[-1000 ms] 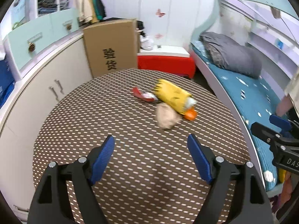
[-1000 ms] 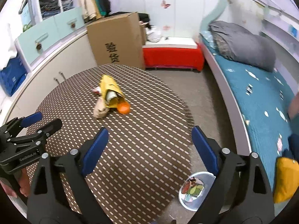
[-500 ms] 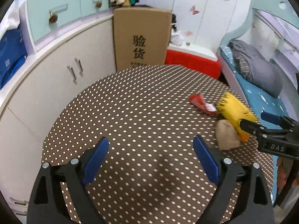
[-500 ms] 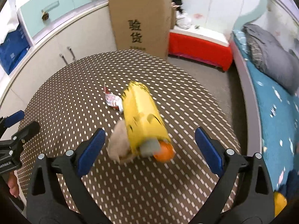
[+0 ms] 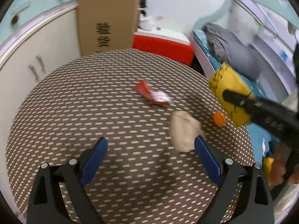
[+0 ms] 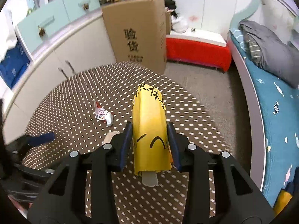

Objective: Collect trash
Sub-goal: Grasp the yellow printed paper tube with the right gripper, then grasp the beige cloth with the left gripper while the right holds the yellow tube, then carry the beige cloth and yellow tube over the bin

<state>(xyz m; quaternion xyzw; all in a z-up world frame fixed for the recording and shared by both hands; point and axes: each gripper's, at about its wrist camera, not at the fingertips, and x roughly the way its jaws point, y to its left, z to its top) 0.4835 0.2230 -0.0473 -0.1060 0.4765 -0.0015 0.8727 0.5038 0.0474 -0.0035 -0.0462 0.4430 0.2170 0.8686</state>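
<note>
My right tool [image 6: 149, 140] pinches yellow wrapper [image 6: 149, 123] mid-body: light, crushable. Left tool [image 5: 150, 156] wide, lower frame, near soft beige wad [image 5: 184, 132].

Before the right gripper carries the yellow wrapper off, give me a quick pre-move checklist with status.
1. Right gripper shut on the yellow wrapper: ok, both fingers press its sides.
2. Wrapper off the table: ok, the left view shows it raised at the table's right edge.
3. Grip firm enough for the carry: cannot tell; the wrapper sticks out far in front of the fingers.
4. Left gripper free for the next piece: ok, open and empty.
5. Trash left on the table: not ok; the red packet, beige wad and orange cap remain.
6. Bin location: cannot tell, none in view.
</note>
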